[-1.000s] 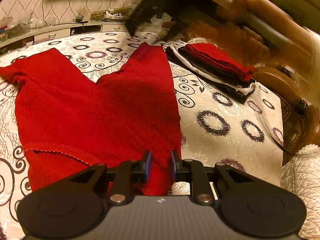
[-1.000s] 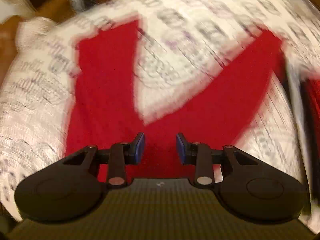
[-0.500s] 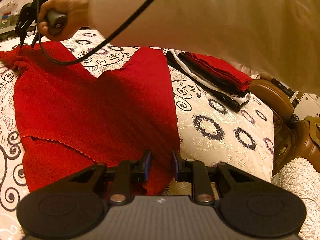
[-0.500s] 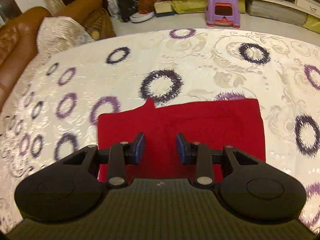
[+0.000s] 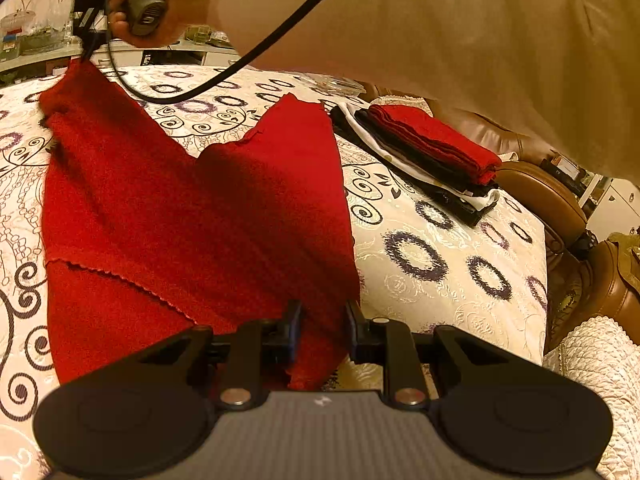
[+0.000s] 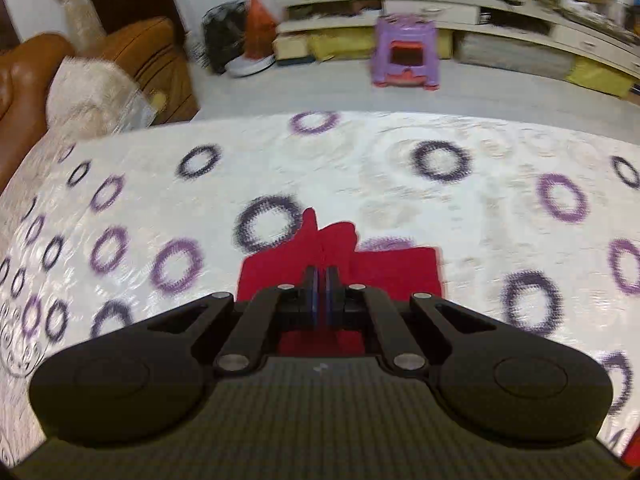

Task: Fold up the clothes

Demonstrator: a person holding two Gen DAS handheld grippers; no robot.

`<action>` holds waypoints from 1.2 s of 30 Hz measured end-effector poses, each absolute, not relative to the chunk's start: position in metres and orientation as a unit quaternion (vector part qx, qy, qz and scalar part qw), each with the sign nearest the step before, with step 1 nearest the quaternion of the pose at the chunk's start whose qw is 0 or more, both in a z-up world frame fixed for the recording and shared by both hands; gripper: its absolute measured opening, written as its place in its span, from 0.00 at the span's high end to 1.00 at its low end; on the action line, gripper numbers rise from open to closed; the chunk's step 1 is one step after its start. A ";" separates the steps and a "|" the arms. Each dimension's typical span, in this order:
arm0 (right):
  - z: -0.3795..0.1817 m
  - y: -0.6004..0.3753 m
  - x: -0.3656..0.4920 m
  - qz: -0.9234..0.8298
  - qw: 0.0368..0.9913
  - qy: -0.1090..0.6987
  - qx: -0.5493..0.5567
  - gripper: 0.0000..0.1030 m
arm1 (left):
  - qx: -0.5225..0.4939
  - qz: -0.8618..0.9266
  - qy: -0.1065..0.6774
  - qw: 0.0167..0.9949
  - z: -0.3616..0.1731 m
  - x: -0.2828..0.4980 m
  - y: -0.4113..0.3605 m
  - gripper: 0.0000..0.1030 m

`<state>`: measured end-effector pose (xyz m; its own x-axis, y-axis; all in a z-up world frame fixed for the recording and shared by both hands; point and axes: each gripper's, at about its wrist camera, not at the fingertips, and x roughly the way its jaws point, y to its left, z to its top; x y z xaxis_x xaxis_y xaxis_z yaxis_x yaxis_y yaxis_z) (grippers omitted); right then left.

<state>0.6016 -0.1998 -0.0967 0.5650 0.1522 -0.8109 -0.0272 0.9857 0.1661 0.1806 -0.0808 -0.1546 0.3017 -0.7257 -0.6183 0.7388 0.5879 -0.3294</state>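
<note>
Red knit trousers (image 5: 192, 216) spread on the patterned bed cover (image 5: 440, 264). Soft, limp, light; best taken at hems and waistband corners. Right tool (image 6: 320, 280) pinches a leg hem; left tool (image 5: 320, 320) grips waistband corner.

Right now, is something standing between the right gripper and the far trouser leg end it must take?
Nothing visible does. The right gripper is already shut on the red trousers at the far leg end, with a fold of cloth pinched between its pads.
</note>
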 end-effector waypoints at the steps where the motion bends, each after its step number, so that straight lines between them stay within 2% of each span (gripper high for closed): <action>1: -0.098 -0.208 0.603 0.044 0.881 0.465 0.070 0.94 | 0.008 -0.454 0.378 0.807 -0.155 0.181 -0.080 0.75; 9: -0.112 -0.216 0.608 0.051 0.879 0.464 0.094 0.94 | 0.007 -0.454 0.378 0.807 -0.154 0.181 -0.080 0.75; 10: -0.110 -0.210 0.608 0.043 0.886 0.455 0.079 0.92 | 0.007 -0.454 0.378 0.807 -0.154 0.181 -0.080 0.75; 11: -0.108 -0.205 0.608 0.035 0.892 0.447 0.063 0.83 | 0.007 -0.454 0.378 0.807 -0.154 0.180 -0.081 0.75; 12: -0.107 -0.201 0.609 0.032 0.894 0.443 0.053 0.79 | 0.007 -0.453 0.378 0.807 -0.154 0.180 -0.081 0.75; 13: -0.108 -0.198 0.612 0.032 0.894 0.444 0.047 0.75 | 0.008 -0.453 0.378 0.807 -0.154 0.180 -0.081 0.75; 15: -0.112 -0.192 0.616 0.038 0.893 0.447 0.035 0.75 | 0.007 -0.454 0.378 0.807 -0.154 0.181 -0.081 0.75; 22: -0.135 -0.177 0.630 0.013 0.880 0.474 -0.014 0.76 | 0.004 -0.455 0.378 0.807 -0.155 0.181 -0.080 0.75; 24: -0.135 -0.175 0.628 0.019 0.881 0.472 -0.013 0.91 | 0.002 -0.456 0.377 0.806 -0.155 0.181 -0.080 0.75; 26: -0.130 -0.168 0.624 0.038 0.881 0.472 -0.004 0.94 | 0.001 -0.456 0.377 0.806 -0.155 0.181 -0.079 0.75; 36: -0.043 -0.091 0.569 0.210 0.892 0.400 0.007 0.95 | 0.001 -0.455 0.375 0.807 -0.155 0.181 -0.081 0.75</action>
<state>0.5688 -0.0906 -0.0431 0.5921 0.3801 -0.7106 -0.3688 0.9118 0.1804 0.1808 -0.0806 -0.1554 0.3035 -0.7342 -0.6073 0.7360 0.5854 -0.3399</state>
